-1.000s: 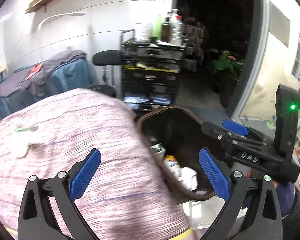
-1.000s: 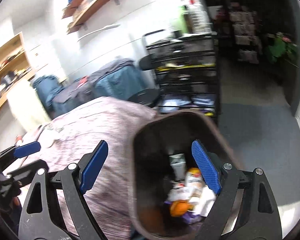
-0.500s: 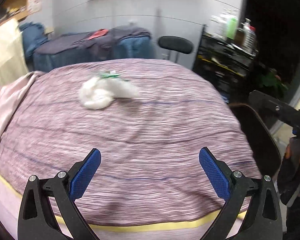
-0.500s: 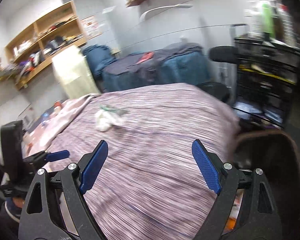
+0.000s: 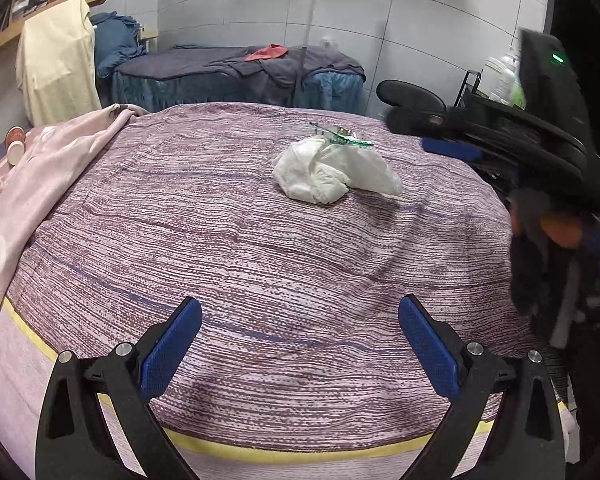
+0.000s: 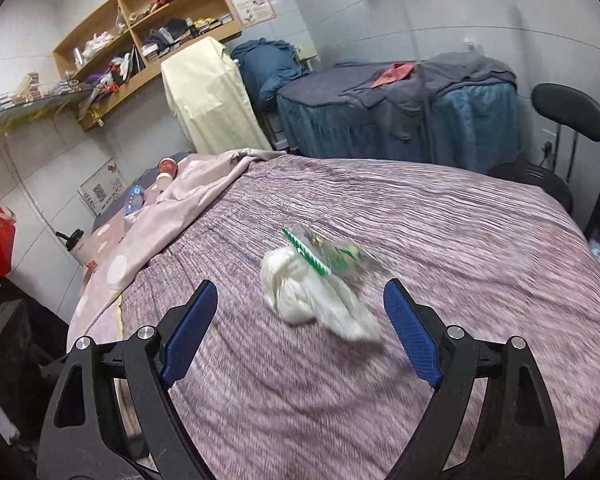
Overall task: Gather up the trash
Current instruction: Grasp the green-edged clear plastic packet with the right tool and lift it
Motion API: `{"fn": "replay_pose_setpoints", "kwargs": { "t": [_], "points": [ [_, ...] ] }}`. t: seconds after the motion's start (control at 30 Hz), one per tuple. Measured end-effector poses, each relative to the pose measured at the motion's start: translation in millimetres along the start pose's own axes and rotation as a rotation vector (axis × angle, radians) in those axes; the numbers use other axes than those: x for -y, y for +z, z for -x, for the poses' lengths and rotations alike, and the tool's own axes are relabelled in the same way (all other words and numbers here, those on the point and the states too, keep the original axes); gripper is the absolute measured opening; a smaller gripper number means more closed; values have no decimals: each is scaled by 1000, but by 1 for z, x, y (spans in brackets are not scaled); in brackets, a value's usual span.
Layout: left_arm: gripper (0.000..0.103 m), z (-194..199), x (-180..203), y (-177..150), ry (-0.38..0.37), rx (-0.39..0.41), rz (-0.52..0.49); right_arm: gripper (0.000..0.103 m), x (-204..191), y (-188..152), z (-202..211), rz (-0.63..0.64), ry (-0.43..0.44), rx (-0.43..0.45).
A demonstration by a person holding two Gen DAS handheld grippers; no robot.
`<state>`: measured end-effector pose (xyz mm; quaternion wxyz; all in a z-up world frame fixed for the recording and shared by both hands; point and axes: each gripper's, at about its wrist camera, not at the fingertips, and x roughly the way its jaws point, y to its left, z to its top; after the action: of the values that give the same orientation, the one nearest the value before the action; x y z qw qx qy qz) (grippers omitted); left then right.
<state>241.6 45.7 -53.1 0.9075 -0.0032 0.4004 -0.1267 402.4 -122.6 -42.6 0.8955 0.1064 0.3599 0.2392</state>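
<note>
White crumpled tissue (image 6: 312, 296) — soft, with a crinkly green-edged clear wrapper (image 6: 328, 254) touching it — lies on the ribbed purple bedspread (image 6: 460, 240). Both tools, left tool (image 5: 300, 344) and right tool (image 6: 300, 328), gape wide, empty.

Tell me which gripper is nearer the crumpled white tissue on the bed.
Right. The right gripper hovers open just short of the tissue, which sits ahead between its fingers. The left gripper is farther back, near the bed's front edge.
</note>
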Motion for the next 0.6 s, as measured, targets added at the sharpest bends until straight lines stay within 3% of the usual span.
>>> {"fn": "replay_pose_setpoints", "kwargs": {
  "t": [0.2, 0.37, 0.6],
  "points": [
    [97, -11, -6, 6, -2, -8, -12, 69, -1, 28, -64, 34, -30, -61],
    [97, -24, -8, 17, -5, -12, -35, 23, 8, 32, -90, 40, -23, -114],
    [97, -46, -7, 33, -23, -32, -53, 11, 15, 31, -59, 29, -33, -31]
  ]
}}
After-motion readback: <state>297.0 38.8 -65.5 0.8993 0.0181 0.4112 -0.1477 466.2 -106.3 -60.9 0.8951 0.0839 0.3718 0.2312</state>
